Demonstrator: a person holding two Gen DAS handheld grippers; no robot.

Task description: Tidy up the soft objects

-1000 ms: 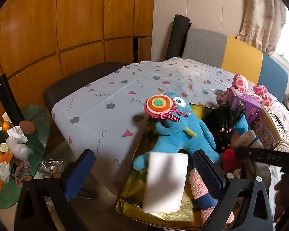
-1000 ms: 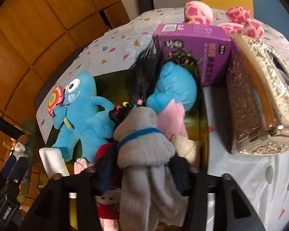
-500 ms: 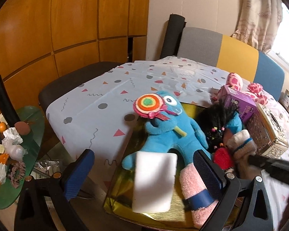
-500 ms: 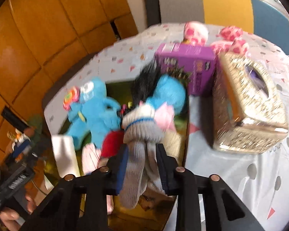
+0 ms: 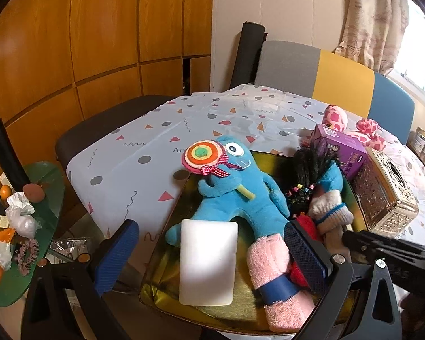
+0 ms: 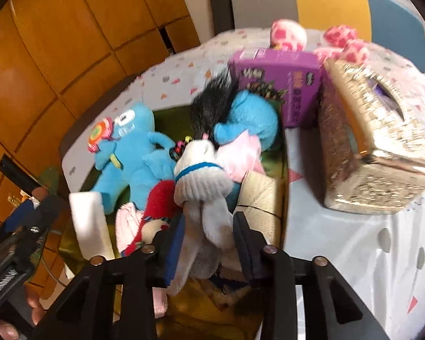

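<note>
Where the gold tray [image 5: 167, 257] holds the soft goods, a grey sock with blue band [image 6: 201, 181] sits clamped between the right gripper [image 6: 209, 243] fingers, above the tray's right half. Adjacent: blue plush monster [image 5: 235, 195], white sponge block [image 5: 208, 260], pink rolled towel [image 5: 274, 272]. Left gripper [image 5: 212, 252]: spread wide, empty, over the tray's near edge. Beside the tray, on the counter [image 5: 144, 147]: purple box [image 5: 340, 150], gold tissue box [image 5: 388, 192].

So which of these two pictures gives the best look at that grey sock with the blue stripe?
The right wrist view: the grey sock fills the centre, pinched by the right gripper. The left wrist view shows only its cuff, small and off to the side behind the left gripper's finger.
</note>
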